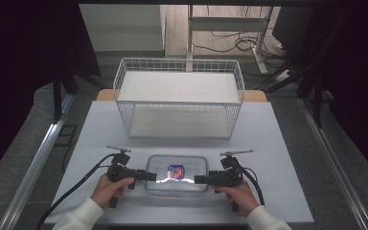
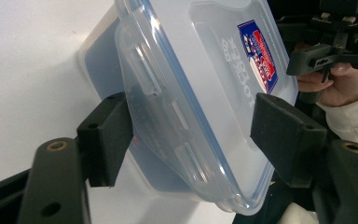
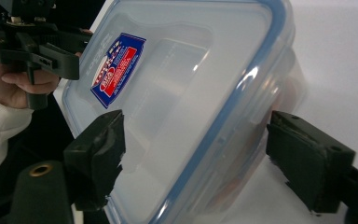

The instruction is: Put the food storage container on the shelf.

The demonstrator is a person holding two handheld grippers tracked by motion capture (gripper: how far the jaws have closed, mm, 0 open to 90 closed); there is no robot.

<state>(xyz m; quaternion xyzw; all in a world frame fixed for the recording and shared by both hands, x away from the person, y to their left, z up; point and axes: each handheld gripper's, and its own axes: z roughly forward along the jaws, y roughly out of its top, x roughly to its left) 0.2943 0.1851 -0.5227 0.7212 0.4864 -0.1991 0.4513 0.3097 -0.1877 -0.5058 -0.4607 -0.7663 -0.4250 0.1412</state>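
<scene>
The person wears white sleeves with ribbed cuffs. Each hand-held gripper, left and right, is matte black, with blocky jaw pads, brass-coloured screw inserts, a thick black cable and a grey plate on top.

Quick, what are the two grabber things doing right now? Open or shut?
Left hand-held gripper: open, jaws either side of the container's end flap, not clamped.
Right hand-held gripper: open, jaws straddling the container's other end, gaps both sides.
</scene>
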